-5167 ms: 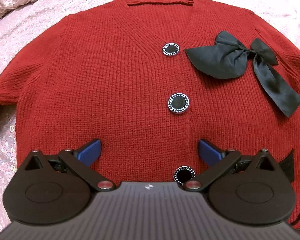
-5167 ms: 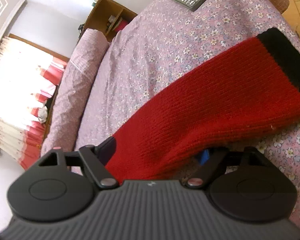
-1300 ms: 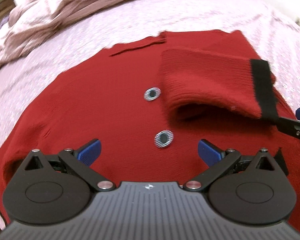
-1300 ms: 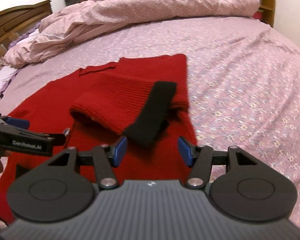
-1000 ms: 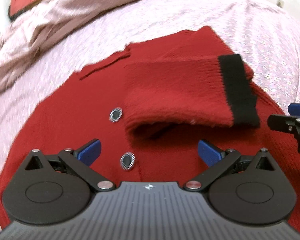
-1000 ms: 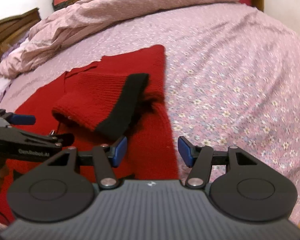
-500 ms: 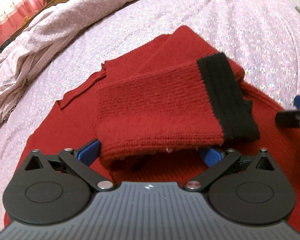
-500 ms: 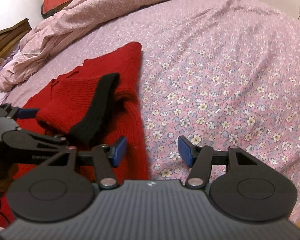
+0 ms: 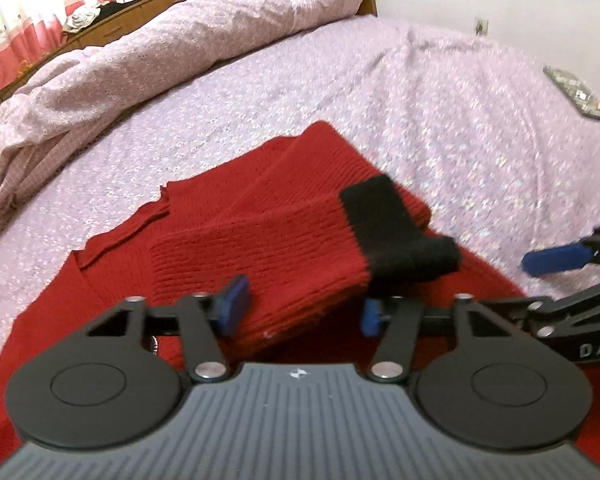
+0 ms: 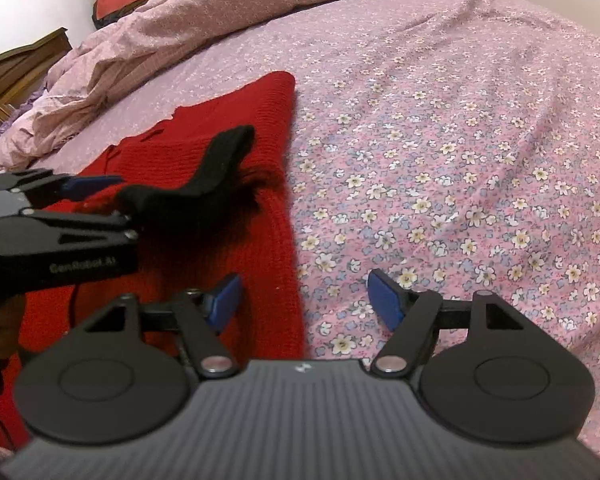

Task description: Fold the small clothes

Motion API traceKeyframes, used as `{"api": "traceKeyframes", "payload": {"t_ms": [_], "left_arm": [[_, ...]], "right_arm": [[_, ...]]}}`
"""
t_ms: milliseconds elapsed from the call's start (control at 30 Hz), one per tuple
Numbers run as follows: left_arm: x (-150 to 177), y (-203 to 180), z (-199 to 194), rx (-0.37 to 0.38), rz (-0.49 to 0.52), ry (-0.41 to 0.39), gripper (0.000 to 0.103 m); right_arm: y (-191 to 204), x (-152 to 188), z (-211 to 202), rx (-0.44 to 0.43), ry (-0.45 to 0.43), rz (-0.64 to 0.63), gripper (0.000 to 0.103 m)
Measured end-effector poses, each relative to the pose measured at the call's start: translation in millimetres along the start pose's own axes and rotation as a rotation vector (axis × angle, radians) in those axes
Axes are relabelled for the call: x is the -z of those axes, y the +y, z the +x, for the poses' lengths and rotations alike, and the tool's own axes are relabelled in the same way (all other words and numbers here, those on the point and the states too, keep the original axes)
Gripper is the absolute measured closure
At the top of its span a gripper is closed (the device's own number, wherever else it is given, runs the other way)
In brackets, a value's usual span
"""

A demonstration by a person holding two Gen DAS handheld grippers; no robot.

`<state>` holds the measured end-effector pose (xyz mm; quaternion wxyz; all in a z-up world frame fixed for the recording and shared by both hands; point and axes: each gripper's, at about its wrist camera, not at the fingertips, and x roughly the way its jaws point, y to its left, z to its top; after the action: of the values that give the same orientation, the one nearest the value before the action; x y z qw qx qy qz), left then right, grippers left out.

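Note:
A red knit cardigan (image 9: pixel 260 196) lies flat on the bed, also seen in the right wrist view (image 10: pixel 256 120). Its sleeve (image 9: pixel 268 256) with a black cuff (image 9: pixel 396 228) is folded across the body. My left gripper (image 9: pixel 300 308) has its blue jaws on either side of the sleeve's near edge, partly closed, grip unclear. My right gripper (image 10: pixel 304 300) is open and empty, over the cardigan's right edge and the bedsheet. It shows at the right of the left wrist view (image 9: pixel 556 260). The left gripper shows in the right wrist view (image 10: pixel 60 216) by the cuff (image 10: pixel 216 176).
The bed has a pink floral sheet (image 10: pixel 460 160). A rumpled pink quilt (image 9: pixel 160 52) lies along the far side by the wooden headboard. A dark flat device (image 9: pixel 576 94) lies on the sheet at far right.
My left gripper has moved in low onto the folded sleeve and its jaws have narrowed around the sleeve edge. My right gripper has drifted right off the cardigan, staying open.

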<state>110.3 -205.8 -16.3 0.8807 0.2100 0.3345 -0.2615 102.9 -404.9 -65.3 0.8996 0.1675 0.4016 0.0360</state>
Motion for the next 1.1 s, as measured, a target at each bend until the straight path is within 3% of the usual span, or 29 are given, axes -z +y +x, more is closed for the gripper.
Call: {"api": "traceKeyframes", "payload": {"t_ms": [233,500,700,967,1100], "left_arm": [[-2.2,16.2,-17.4,0.054,-0.129,-0.032,0.067],[0.1,45.1,-43.7,-0.002,-0.274,-0.088,0.08],[10.7,76.2,-61.4,-0.122,-0.388,-0.109,0.08],[42.7,121.7,-71.7,-0.252,-0.509,-0.049,0.078],[63.4,138.5,-69.1,-0.281,-0.568,0.011,0.068]], "right_arm": [[-2.9,0.6,-0.6,-0.016,-0.007,0.013,0.031],[-2.1,2.1,-1.1,-0.014,-0.014,0.012,0.03],[-2.6,1.4,-0.9,-0.015,-0.013,0.013,0.03],[0.4,0.3,0.3,0.002,-0.007,0.0,0.03],[2.0,0.0,0.4,0.018,-0.003,-0.003,0.03]]}}
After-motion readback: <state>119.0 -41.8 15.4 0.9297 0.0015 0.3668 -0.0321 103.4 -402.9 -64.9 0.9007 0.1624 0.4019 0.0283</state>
